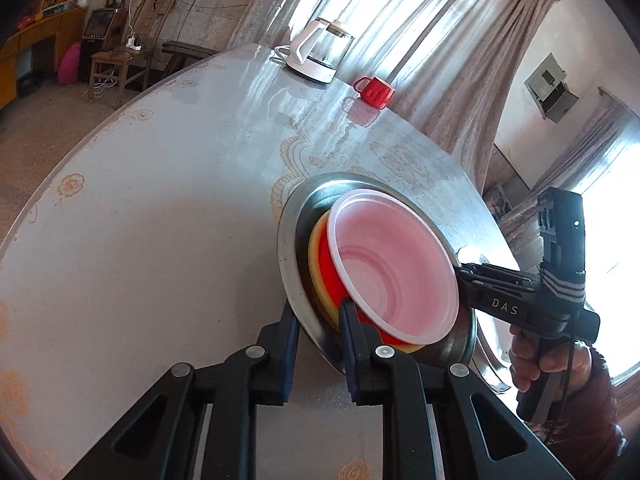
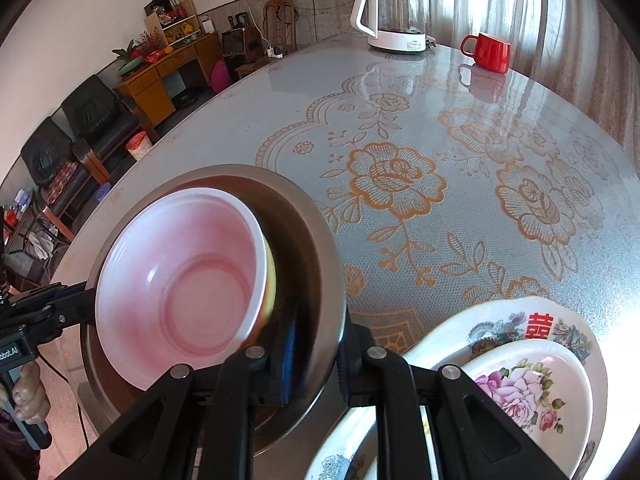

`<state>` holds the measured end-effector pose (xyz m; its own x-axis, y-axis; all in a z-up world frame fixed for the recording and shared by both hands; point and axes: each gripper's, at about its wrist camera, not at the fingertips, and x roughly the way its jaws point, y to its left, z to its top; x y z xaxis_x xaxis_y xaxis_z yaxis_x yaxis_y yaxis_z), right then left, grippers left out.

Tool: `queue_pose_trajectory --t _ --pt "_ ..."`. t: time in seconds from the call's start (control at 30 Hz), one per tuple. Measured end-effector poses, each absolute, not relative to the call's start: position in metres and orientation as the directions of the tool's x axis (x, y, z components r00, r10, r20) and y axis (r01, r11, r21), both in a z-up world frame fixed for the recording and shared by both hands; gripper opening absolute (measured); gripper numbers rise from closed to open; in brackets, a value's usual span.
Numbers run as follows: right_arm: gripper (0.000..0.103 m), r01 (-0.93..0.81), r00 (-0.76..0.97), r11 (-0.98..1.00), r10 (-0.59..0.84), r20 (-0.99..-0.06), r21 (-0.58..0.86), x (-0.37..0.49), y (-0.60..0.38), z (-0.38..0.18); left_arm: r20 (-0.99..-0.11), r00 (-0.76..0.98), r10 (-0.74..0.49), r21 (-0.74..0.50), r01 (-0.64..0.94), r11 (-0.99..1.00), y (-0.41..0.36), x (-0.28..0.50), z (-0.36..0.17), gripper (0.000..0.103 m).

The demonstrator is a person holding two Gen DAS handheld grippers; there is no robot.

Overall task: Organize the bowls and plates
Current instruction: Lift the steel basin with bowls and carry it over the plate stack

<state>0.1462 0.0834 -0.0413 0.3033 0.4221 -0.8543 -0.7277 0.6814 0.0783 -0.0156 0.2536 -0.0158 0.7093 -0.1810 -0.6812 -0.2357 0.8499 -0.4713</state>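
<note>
Left tongs [image 1: 319,344] and right tongs [image 2: 316,354] both clench opposite rims of the wide steel basin [image 2: 316,248], held tilted above the floral tabletop [image 2: 440,128]. Inside nest a red bowl [image 1: 330,272] and pink-white plastic bowl [image 1: 394,264]. The flowered porcelain plates [image 2: 532,384] lie just right, nearest the right tongs.

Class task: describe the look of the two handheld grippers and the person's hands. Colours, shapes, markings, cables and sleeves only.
Both are black plastic, with angular linkage arms, round silver pivot pins and blue finger pads. The right gripper carries white "DAS" lettering, a grey-and-white striped strap, a pistol-style handle and a thin black cable. The left gripper shows a partial white "...obot.AI" label. The right hand is bare, with a dark reddish sleeve.
</note>
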Motion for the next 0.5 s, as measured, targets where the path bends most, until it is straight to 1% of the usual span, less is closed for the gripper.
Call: queue_pose_trajectory --t 0.17,0.37,0.5 --pt "0.014 -0.717 0.322 0.692 0.439 -0.839 0.086 0.14 0.078 -0.033 -0.667 0.726 -0.166 -0.469 -0.236 0.851 0.249 -0.026 -0.009 0.019" --pt "0.014 -0.692 0.326 0.707 0.485 -0.811 0.145 0.129 0.068 -0.018 -0.649 0.746 -0.151 -0.455 -0.221 0.863 0.247 -0.028 0.012 0.019" --pt "0.014 -0.666 0.342 0.724 0.511 -0.788 0.18 0.121 0.054 -0.006 -0.629 0.759 -0.169 -0.462 -0.19 0.867 0.241 -0.028 0.023 0.018"
